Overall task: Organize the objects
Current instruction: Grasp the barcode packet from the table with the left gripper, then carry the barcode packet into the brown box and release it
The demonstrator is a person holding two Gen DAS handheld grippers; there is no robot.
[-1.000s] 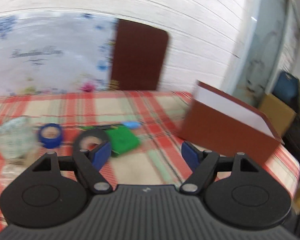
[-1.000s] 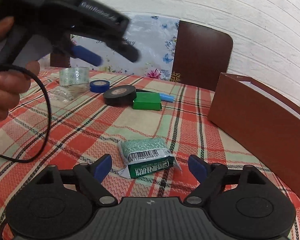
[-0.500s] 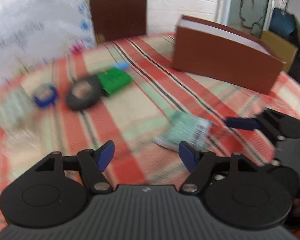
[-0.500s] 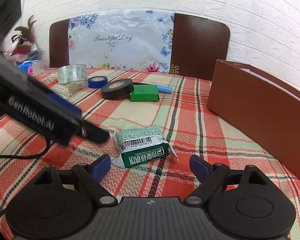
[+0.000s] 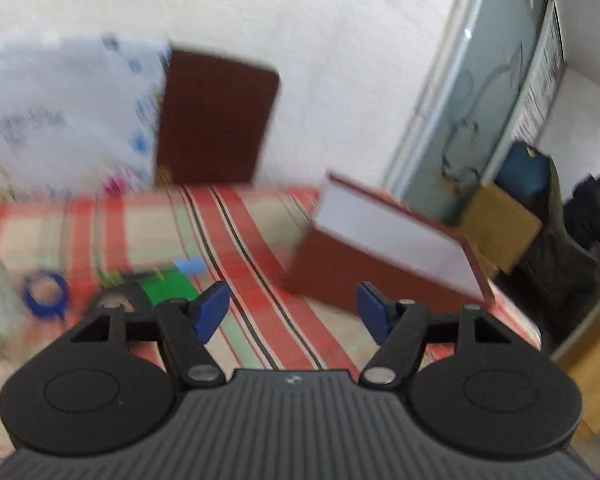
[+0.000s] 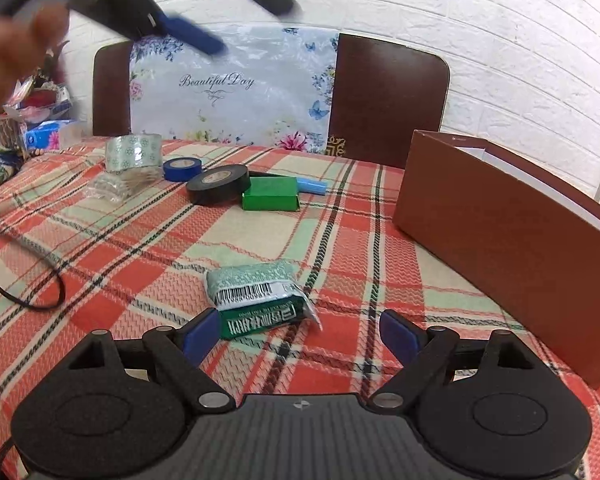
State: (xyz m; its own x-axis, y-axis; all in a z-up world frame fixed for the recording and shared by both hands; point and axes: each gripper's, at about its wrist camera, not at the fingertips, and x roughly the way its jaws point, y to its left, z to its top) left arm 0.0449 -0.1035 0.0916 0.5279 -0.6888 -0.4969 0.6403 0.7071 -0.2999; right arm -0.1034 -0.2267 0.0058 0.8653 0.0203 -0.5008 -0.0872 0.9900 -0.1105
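The right gripper point(image 6: 296, 334), jaws spread and empty, sits low with the green packet point(image 6: 260, 298) just ahead between them, long axis running left to right, while the left gripper point(image 5: 294, 310), also spread, hangs high and far off.

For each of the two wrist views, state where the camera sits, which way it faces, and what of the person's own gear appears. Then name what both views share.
Left wrist: behind the open left gripper, raised, facing the far wall and brown box; only its own fingers show.
Right wrist: behind the open right gripper, low over the table, facing the green packet; the left gripper and hand show upper left.
Shared: brown box, black tape roll, green box.
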